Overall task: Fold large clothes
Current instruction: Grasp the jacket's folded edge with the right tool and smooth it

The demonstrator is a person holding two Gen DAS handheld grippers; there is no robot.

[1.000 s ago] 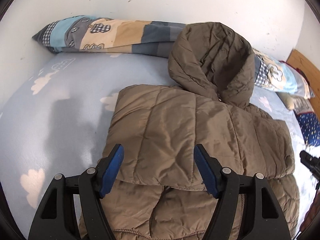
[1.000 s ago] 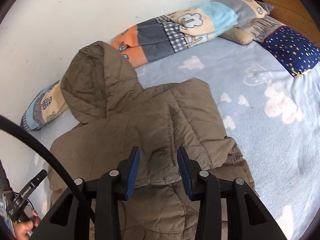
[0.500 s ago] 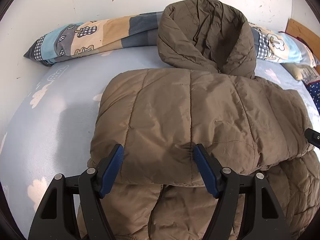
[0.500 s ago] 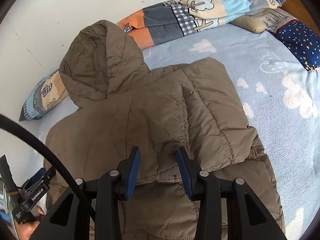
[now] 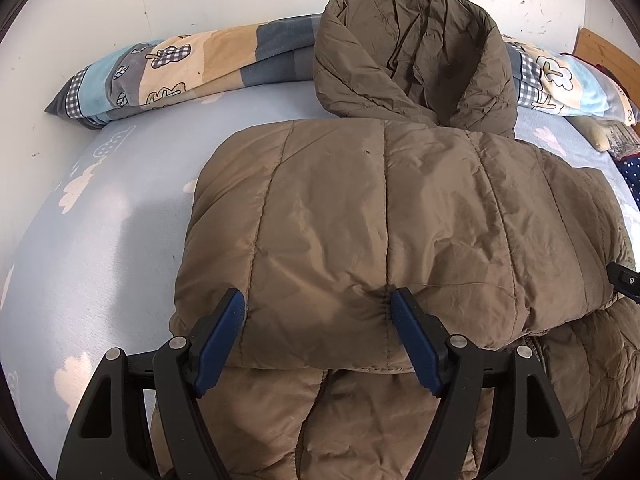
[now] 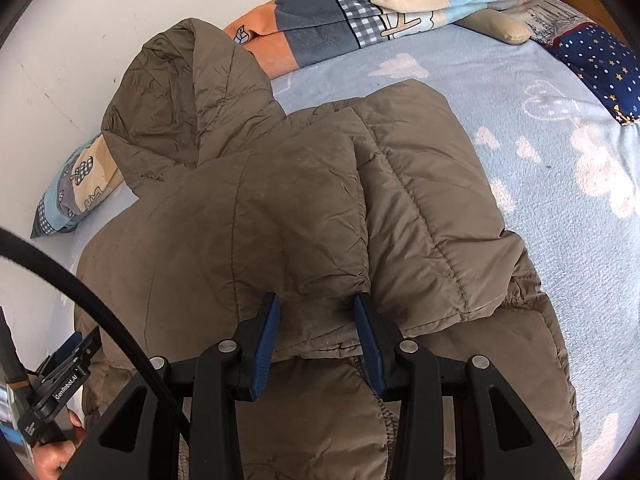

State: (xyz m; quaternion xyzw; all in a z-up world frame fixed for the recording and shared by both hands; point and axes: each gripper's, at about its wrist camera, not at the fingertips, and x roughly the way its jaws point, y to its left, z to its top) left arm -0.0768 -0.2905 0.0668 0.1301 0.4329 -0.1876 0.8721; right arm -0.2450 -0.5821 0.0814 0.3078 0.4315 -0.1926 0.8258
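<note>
Both grippers lower, left gripper (image 5: 316, 312) opening, right gripper (image 6: 316, 318) pinching jacket (image 6: 300, 208) fold.

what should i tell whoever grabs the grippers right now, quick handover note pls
Left gripper: jaws opening, the folded hem edge of the brown puffer jacket between them.
Right gripper: pinching a bunch of that same edge.
Jacket lies on the blue cloud bedsheet, hood toward the wall.
Done: bottom folded up over the body.
Left: release, tuck the hood and probably fold once more.
</note>
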